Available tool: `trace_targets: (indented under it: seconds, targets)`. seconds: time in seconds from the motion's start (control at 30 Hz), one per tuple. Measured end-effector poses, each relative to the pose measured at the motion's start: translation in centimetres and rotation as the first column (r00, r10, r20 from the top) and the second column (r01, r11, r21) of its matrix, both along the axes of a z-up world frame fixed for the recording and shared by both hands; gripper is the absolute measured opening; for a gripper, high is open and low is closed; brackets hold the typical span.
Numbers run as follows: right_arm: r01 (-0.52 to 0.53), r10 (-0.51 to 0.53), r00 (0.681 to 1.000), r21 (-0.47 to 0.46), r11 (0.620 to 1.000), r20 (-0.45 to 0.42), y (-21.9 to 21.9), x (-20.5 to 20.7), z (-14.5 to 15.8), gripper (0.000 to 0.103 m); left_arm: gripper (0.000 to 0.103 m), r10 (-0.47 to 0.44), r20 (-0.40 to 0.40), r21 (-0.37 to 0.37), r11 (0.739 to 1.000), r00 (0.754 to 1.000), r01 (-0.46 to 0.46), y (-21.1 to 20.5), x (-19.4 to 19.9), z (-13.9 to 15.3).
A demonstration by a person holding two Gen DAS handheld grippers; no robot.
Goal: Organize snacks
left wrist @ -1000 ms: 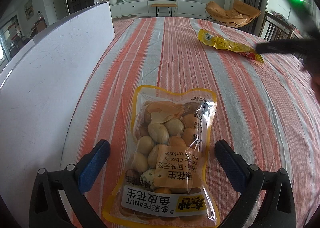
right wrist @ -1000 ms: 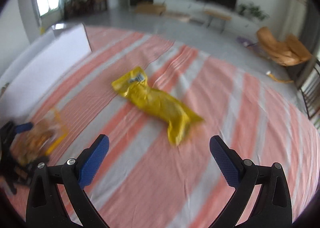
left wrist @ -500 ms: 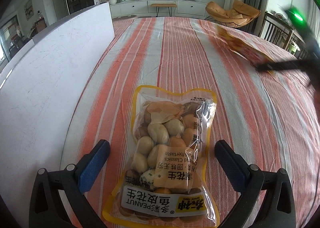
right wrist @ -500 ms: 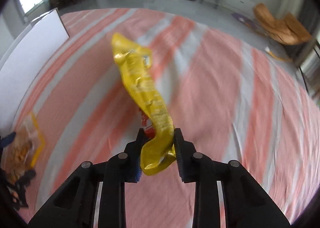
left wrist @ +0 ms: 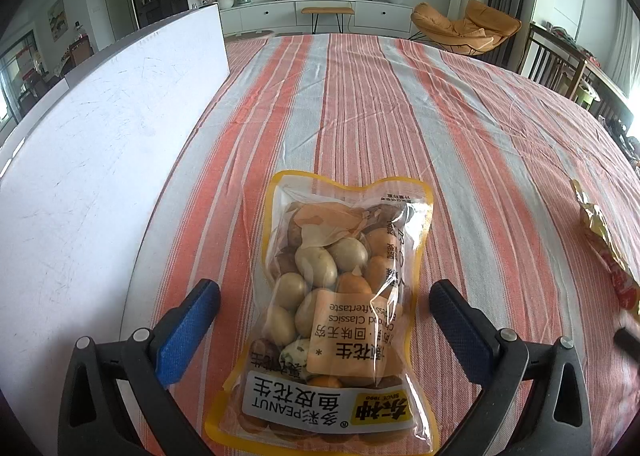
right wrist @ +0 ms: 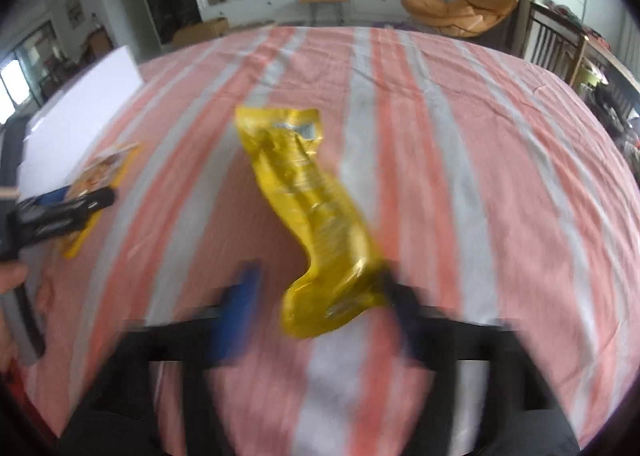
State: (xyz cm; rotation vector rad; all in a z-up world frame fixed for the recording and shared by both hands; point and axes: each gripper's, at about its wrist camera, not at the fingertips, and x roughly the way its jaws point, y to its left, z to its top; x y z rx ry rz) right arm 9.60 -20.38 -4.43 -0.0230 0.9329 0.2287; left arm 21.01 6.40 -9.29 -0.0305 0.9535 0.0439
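A clear, yellow-edged bag of coated peanuts [left wrist: 340, 312] lies on the striped tablecloth between the open jaws of my left gripper [left wrist: 324, 320], which touch nothing. A long yellow snack bag [right wrist: 312, 212] lies in front of my right gripper [right wrist: 320, 296]. That view is blurred; the blue fingers stand apart on either side of the bag's near end, and the right finger seems to touch it. The same yellow bag shows at the right edge of the left wrist view [left wrist: 604, 248]. The peanut bag and left gripper show at the left of the right wrist view [right wrist: 100, 184].
A large white board [left wrist: 100, 160] stands along the table's left side. The orange, white and grey striped cloth [left wrist: 400, 104] covers the whole table. Chairs [left wrist: 560, 68] stand beyond the far right edge.
My right gripper, shut on the yellow bag half a second ago, has swung toward the near side and its jaws have opened. The left gripper and peanut bag have not moved.
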Motion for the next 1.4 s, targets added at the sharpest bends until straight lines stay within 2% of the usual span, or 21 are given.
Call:
trace_targets:
  seconds: [0.17,1.4]
  targets:
    - [-0.023,0.025,1.0,-0.083,0.996,0.018,2.1,-0.6,-1.2,0.099,0.103,0.0,0.0,0.001,1.0,1.0,0.0,-0.1,0.0,0.0]
    - [0.003,-0.003,1.0,-0.067,0.998,0.01,3.2,1.0,-1.5,0.101,0.103,0.001,0.001,0.0,1.0,1.0,-0.001,-0.1,0.0,0.0]
